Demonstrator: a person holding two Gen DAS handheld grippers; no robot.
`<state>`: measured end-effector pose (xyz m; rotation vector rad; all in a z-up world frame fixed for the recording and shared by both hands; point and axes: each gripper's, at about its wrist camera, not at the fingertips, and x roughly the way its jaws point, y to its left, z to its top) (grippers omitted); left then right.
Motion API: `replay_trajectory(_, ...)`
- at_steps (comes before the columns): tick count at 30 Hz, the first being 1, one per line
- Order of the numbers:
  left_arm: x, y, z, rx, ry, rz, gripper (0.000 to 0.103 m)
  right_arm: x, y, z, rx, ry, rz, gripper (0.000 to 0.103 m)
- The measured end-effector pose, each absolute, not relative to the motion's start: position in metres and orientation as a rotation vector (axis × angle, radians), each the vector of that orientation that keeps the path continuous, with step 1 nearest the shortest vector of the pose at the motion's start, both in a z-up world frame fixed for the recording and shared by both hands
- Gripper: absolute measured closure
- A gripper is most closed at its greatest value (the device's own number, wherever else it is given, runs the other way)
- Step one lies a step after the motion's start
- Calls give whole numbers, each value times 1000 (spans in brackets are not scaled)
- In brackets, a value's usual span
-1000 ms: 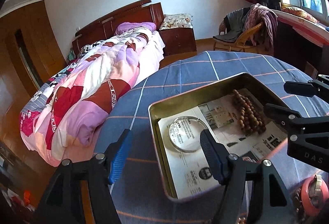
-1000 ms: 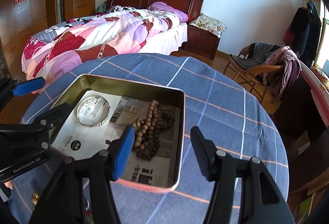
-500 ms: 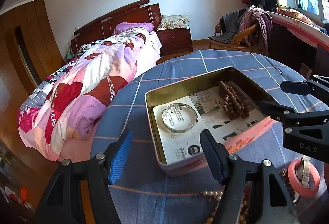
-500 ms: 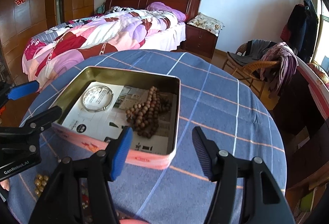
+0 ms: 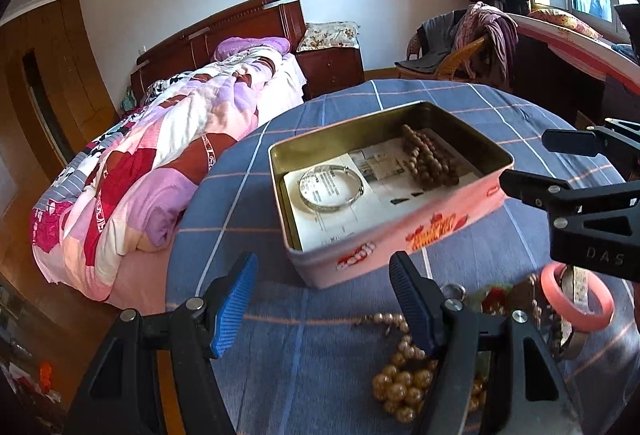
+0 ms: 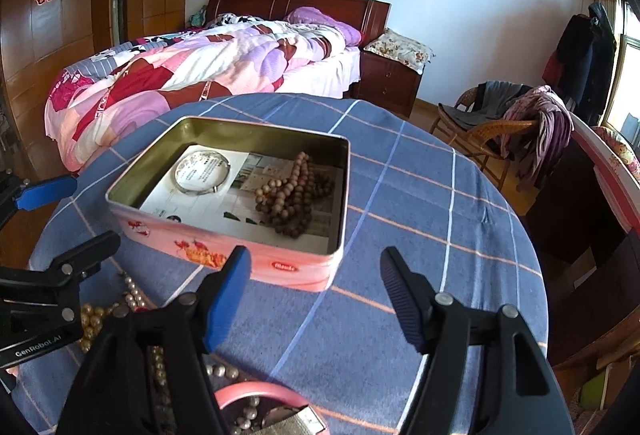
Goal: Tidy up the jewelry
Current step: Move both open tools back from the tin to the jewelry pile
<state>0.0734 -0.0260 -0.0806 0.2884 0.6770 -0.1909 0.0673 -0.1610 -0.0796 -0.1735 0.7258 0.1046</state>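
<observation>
A pink tin (image 5: 400, 235) stands open on the round worktop (image 5: 320, 335), which is covered with a blue checked cloth. Printed paper (image 6: 208, 195) lines the bottom of the tin. On that paper lie a silver bangle (image 5: 331, 188), towards the bed side, and a heap of brown wooden beads (image 5: 430, 161), towards the window side; the two are apart from each other.

The left hand-held gripper (image 5: 324, 309) hovers in front of the tin with its blue pads spread wide and nothing between them. The right hand-held gripper (image 6: 314, 295) is likewise spread wide and empty, hanging over the cloth just in front of the tin's near wall. Each one shows at the edge of the other's view.

More jewelry lies loose on the cloth in front of the tin, near the person. A string of gold-coloured beads (image 5: 400, 383) is bunched under the left hand-held gripper's right finger. A pink bangle (image 5: 576, 309) lies to the right of it, with a small metal ring (image 5: 454, 290) and other dark pieces that are hard to make out in between. In the right wrist view a strand of pale pearls (image 6: 134, 295) trails beside the gold beads.

Behind the worktop are a bed (image 6: 180, 83) with a patchwork quilt and a wicker chair (image 6: 492, 131) draped with clothes.
</observation>
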Motion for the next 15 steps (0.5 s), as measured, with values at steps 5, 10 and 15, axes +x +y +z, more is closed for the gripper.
replay_trajectory(5, 69, -21, -84, 283, 687, -182, 35, 62, -163, -85, -170, 738, 101, 33)
replay_trajectory(10, 62, -14, -89, 275, 703, -173, 35, 54, -168, -88, -160, 745, 94, 33)
replay_trajectory(15, 57, -11, -93, 282, 720, -153, 35, 36, -177, -93, -148, 758, 80, 32)
